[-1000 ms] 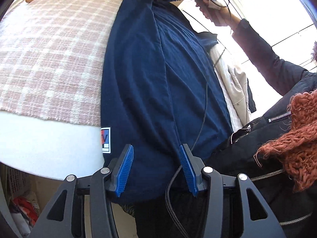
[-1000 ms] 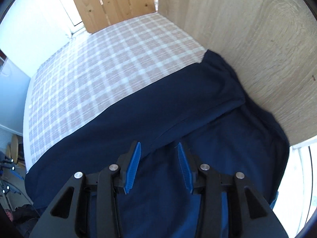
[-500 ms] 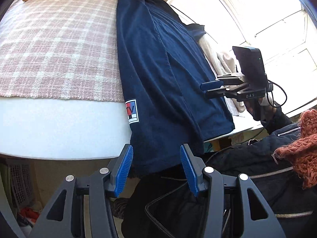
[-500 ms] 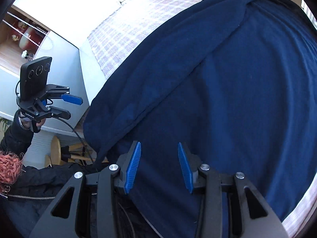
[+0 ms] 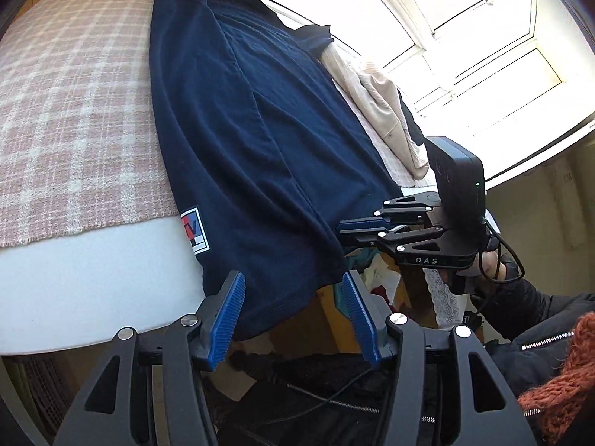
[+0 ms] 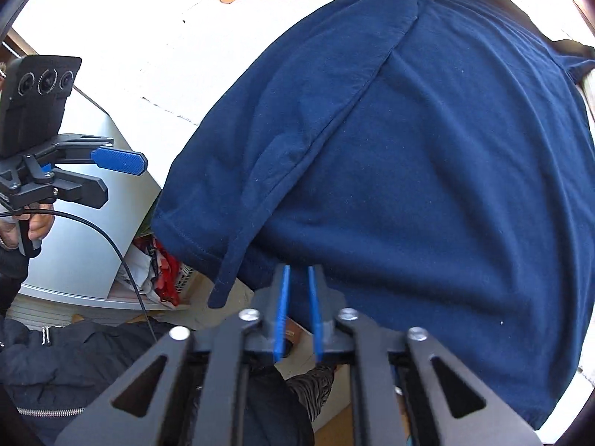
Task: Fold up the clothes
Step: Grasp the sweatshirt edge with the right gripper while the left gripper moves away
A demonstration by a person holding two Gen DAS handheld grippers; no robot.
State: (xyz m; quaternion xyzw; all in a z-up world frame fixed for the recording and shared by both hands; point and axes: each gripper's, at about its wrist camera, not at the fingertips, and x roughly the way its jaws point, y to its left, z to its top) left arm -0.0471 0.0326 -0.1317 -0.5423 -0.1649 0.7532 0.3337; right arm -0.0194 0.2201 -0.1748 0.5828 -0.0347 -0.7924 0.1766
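Left wrist view, running left to right: checked blanket on the bed, then dark blue shirt spread flat over it, hem hanging off the near edge, small label at its left corner. Low in front, left gripper opening, jaws wide, hem hanging between them unpressed. Further right, right gripper pinched narrow on the shirt's right hem corner. Beyond that, beige clothes under a bright window.
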